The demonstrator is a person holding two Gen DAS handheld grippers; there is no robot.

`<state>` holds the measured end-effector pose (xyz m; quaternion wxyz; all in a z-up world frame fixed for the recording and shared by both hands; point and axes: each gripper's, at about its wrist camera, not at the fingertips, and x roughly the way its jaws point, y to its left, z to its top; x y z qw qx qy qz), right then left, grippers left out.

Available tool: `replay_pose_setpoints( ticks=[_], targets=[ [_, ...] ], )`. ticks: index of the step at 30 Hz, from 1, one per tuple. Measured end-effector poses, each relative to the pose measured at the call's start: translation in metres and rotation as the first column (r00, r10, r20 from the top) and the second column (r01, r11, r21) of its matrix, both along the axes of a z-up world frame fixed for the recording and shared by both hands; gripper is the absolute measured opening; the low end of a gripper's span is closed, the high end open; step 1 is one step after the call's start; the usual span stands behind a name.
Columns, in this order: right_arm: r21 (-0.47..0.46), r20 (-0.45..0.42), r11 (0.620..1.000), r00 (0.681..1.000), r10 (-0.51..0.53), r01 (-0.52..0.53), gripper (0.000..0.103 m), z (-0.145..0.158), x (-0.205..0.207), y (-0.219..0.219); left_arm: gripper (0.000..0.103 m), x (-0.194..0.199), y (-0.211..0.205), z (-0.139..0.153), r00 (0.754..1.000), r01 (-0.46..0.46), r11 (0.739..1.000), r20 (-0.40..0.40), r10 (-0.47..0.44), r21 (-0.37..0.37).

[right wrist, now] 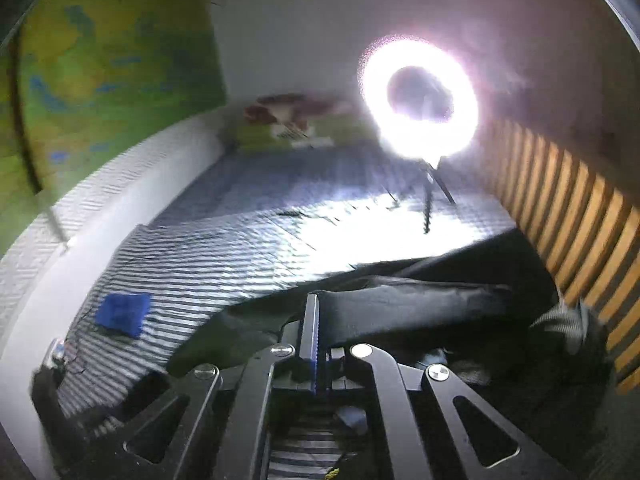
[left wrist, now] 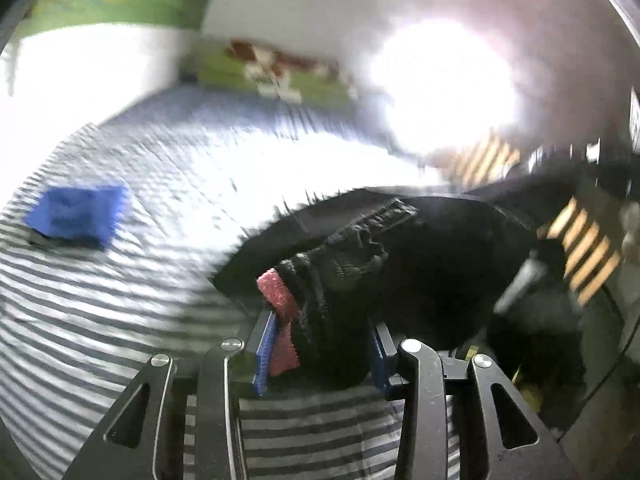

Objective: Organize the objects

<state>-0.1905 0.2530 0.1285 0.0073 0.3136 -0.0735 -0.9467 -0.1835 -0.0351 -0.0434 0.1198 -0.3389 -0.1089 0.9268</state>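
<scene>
the black knitted garment (left wrist: 340,272) is sitting bunched between the pads of my left claw (left wrist: 320,360), which is gripping it together with a pink-red tab (left wrist: 278,300) pressed against the left pad, all of it hanging just over the striped bed (left wrist: 120,300). my right claw (right wrist: 320,356) is pinching nearly closed on a fold of dark cloth (right wrist: 400,304), though blur is keeping me from telling whether that is the same piece. both views are smearing, so i am judging that my hands are moving fast. the risk i am seeing: the knit is thick and loose, and only a wad of it is caught, so a quick swing could be pulling it out of the pads or letting the free part drag across the bed. the ring light (right wrist: 420,96) on its tripod is standing near the dark cloth, and trailing fabric could be snagging its legs. the blue folded cloth (left wrist: 76,216) is lying well apart, to the left.
</scene>
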Motion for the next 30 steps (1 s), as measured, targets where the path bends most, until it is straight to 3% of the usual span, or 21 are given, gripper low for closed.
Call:
replay_pose_setpoints(
  ticks=[5, 11, 14, 17, 19, 24, 27, 29, 30],
  targets=[
    [0.024, -0.088, 0.992, 0.988, 0.127, -0.126, 0.002, 0.054, 0.039, -0.05, 0.04, 0.07, -0.081, 0.092, 0.982, -0.119, 0.993, -0.143, 0.121, 0.021],
    [0.03, -0.191, 0.955, 0.936, 0.295, -0.295, 0.001, 0.099, 0.086, -0.114, 0.039, 0.164, -0.168, 0.192, 0.904, -0.296, 0.954, -0.312, 0.293, 0.038],
    [-0.012, -0.207, 0.924, 0.905, 0.371, -0.382, 0.001, 0.113, 0.099, -0.146, 0.039, 0.197, -0.194, 0.226, 0.862, -0.366, 0.93, -0.373, 0.343, 0.01],
    [-0.038, -0.202, 0.904, 0.89, 0.41, -0.425, 0.001, 0.112, 0.101, -0.163, 0.039, 0.207, -0.205, 0.241, 0.846, -0.411, 0.911, -0.39, 0.363, -0.045],
    [-0.063, -0.173, 0.898, 0.891, 0.42, -0.436, 0.001, 0.098, 0.086, -0.167, 0.039, 0.2, -0.211, 0.24, 0.851, -0.432, 0.898, -0.369, 0.375, -0.083],
    [-0.12, -0.043, 0.917, 0.925, 0.379, -0.381, 0.001, 0.032, 0.016, -0.176, 0.039, 0.102, -0.224, 0.175, 0.883, -0.449, 0.877, -0.239, 0.405, -0.173],
    [-0.058, 0.06, 0.942, 0.941, 0.333, -0.33, 0.003, -0.026, -0.056, -0.185, 0.04, 0.013, -0.233, 0.109, 0.894, -0.449, 0.862, -0.108, 0.436, -0.237],
    [-0.018, 0.21, 0.944, 0.922, 0.326, -0.33, 0.009, -0.073, -0.111, -0.191, 0.045, -0.045, -0.242, 0.062, 0.9, -0.404, 0.876, 0.057, 0.432, -0.265],
    [-0.024, 0.274, 0.953, 0.914, 0.298, -0.303, 0.01, -0.094, -0.131, -0.189, 0.047, -0.065, -0.246, 0.04, 0.888, -0.397, 0.877, 0.129, 0.442, -0.268]
  ],
)
